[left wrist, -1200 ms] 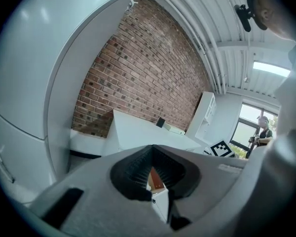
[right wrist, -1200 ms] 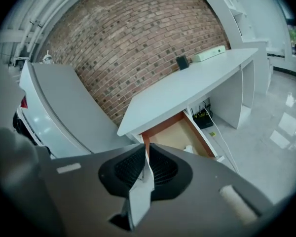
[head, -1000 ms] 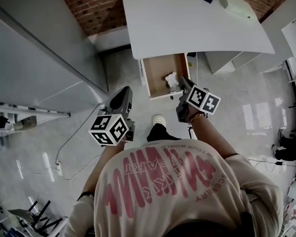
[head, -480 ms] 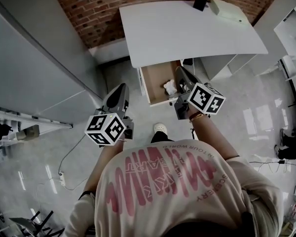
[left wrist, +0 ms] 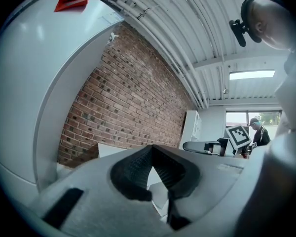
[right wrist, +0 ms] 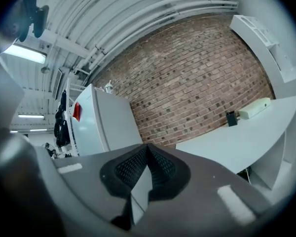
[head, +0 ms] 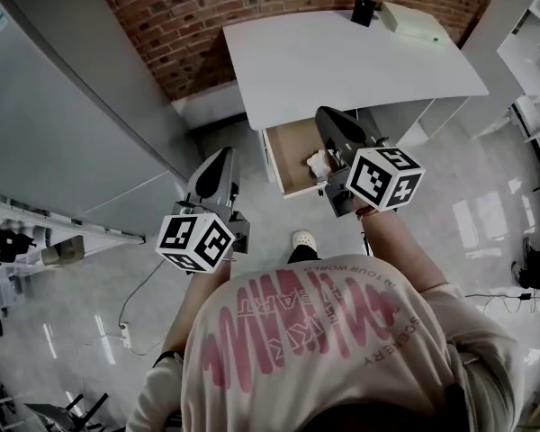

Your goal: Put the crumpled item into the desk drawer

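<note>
Drop-off looks basically done to me: the crumpled item [head: 318, 162] is lying in the open drawer [head: 288, 147] under the white desk [head: 360, 57]. It sits just below and left of the right gripper [right wrist: 147, 149]. That gripper has its jaws pressed fully together with nothing between them, so it's let go. The left gripper [left wrist: 152, 153] hangs well off to the left, away from the drawer, tips together too and empty.

The item's a small whitish scrunched wad, paper or tissue I'd guess, resting loose on the brown drawer bottom.

Only thing left, if anything, is backing off and maybe pushing the drawer front toward the desk.
</note>
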`<control>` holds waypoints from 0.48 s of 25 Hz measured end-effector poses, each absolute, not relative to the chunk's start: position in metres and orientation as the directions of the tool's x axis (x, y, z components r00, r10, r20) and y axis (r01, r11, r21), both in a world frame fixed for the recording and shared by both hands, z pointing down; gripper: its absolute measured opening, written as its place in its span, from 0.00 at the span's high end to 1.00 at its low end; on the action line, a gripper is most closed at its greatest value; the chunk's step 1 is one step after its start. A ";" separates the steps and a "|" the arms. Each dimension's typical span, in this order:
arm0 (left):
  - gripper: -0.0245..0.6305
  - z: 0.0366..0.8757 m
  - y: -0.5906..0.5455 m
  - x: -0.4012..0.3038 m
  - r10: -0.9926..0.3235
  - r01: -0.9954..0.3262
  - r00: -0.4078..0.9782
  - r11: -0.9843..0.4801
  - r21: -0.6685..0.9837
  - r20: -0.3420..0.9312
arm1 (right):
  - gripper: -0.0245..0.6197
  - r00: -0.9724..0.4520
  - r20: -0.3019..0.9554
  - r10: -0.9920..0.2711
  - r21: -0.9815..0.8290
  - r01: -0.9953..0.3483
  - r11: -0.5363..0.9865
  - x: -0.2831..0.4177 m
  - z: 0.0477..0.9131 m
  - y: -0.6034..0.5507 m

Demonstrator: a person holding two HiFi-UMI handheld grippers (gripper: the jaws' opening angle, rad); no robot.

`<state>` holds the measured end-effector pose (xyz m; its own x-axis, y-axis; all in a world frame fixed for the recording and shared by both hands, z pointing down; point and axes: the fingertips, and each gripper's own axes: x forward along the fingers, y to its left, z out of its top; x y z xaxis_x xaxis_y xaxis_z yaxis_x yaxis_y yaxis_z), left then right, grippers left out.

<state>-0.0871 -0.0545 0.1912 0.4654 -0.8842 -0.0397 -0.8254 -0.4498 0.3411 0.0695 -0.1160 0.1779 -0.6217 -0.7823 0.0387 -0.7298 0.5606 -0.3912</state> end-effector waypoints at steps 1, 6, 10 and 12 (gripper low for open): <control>0.96 0.189 -0.051 -0.086 -0.881 -0.824 0.471 -0.457 0.334 -0.043 | 0.95 -0.630 0.044 -0.775 -0.374 -0.730 0.572 0.064 0.177 -0.111; 0.96 0.188 -0.036 -0.082 -0.871 -0.819 0.491 -0.474 0.325 -0.032 | 0.95 -0.651 0.078 -0.755 -0.333 -0.731 0.596 0.046 0.184 -0.088; 0.96 0.192 -0.022 -0.083 -0.866 -0.821 0.500 -0.480 0.309 -0.017 | 0.95 -0.643 0.107 -0.759 -0.306 -0.747 0.590 0.041 0.195 -0.072; 0.96 0.195 -0.014 -0.085 -0.864 -0.821 0.504 -0.482 0.307 -0.008 | 0.95 -0.635 0.113 -0.764 -0.298 -0.755 0.584 0.040 0.197 -0.064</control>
